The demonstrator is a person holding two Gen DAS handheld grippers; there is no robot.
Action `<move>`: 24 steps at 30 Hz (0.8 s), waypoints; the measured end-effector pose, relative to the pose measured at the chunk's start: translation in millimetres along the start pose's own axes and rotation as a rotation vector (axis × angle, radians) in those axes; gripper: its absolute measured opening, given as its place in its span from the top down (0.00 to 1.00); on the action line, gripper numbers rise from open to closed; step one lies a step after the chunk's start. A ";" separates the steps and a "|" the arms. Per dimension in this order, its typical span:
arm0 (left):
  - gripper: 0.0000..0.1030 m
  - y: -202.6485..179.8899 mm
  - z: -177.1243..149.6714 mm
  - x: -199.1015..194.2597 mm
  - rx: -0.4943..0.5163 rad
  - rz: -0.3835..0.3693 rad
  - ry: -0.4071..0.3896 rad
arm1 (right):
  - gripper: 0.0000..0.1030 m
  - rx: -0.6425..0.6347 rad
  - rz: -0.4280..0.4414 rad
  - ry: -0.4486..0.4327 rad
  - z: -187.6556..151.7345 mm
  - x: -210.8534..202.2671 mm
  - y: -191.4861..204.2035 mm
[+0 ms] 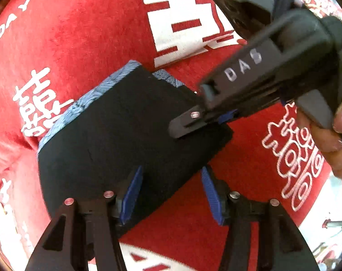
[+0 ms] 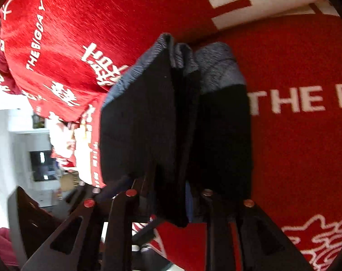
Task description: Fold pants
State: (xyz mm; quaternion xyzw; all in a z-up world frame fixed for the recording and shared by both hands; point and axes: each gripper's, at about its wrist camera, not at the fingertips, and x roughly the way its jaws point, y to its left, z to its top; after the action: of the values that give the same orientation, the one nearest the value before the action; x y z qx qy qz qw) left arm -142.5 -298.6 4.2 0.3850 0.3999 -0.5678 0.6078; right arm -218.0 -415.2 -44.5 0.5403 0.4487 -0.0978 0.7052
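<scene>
Folded black pants point(image 1: 125, 135) w/ blue-grey waistband on red cloth point(image 1: 80, 33); left gripper point(image 1: 171, 189) wide apart over pants edge, right gripper point(image 2: 171, 194) clamped on folded layers.

One pair of dark pants point(image 1: 125, 124) lies folded on one red cloth point(image 1: 80, 33). Two grippers show: the left gripper point(image 1: 171, 187) and the right gripper point(image 1: 189, 122). One hand point(image 1: 329, 140) is visible.
</scene>
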 end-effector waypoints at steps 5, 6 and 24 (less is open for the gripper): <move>0.46 38.5 -15.5 -24.3 -0.096 0.006 0.003 | 0.72 -0.015 -0.143 -0.022 -13.4 -4.8 9.8; 0.46 51.5 -18.6 -25.9 -0.133 0.028 0.014 | 0.72 -0.016 -0.165 -0.025 -16.8 -8.0 11.3; 0.38 151.6 -50.1 15.2 -0.463 0.080 0.156 | 0.72 -0.056 -0.219 -0.029 -15.3 -1.2 26.5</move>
State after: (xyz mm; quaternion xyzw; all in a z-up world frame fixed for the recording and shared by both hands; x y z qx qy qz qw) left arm 6.9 -249.3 -27.0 0.2938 0.5495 -0.4050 0.6691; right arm -210.3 -392.0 -25.9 0.4668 0.4973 -0.1695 0.7114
